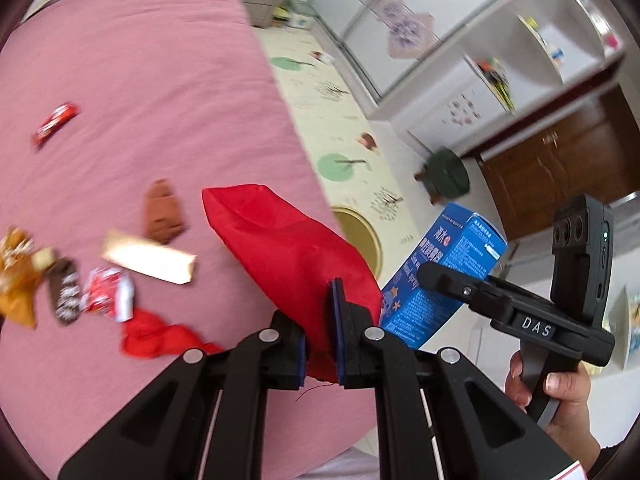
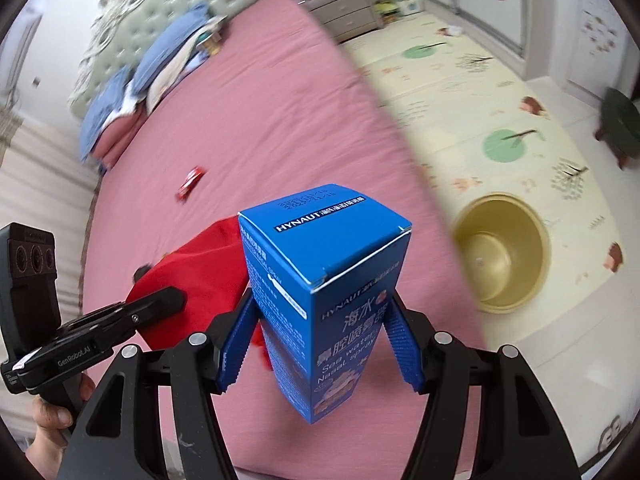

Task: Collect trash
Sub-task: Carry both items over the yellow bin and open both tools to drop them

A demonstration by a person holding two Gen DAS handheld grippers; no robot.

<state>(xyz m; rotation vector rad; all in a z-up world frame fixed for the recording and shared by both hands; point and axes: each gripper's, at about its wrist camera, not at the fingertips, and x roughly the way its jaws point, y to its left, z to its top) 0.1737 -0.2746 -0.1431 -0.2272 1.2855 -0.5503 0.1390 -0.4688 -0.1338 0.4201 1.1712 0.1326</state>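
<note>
My left gripper is shut on a red cloth bag and holds it above the pink bed. My right gripper is shut on a blue nasal-spray box, lifted above the bed edge; the box also shows in the left wrist view. Several wrappers lie on the bed: a red one, a brown one, a white strip, a red-white one, a dark one and a gold one. The red bag also shows in the right wrist view.
A gold bin stands on the patterned floor mat right of the bed. A green stool stands at far right. Pillows lie at the headboard, a drawer unit beyond. A red cloth piece lies on the bed.
</note>
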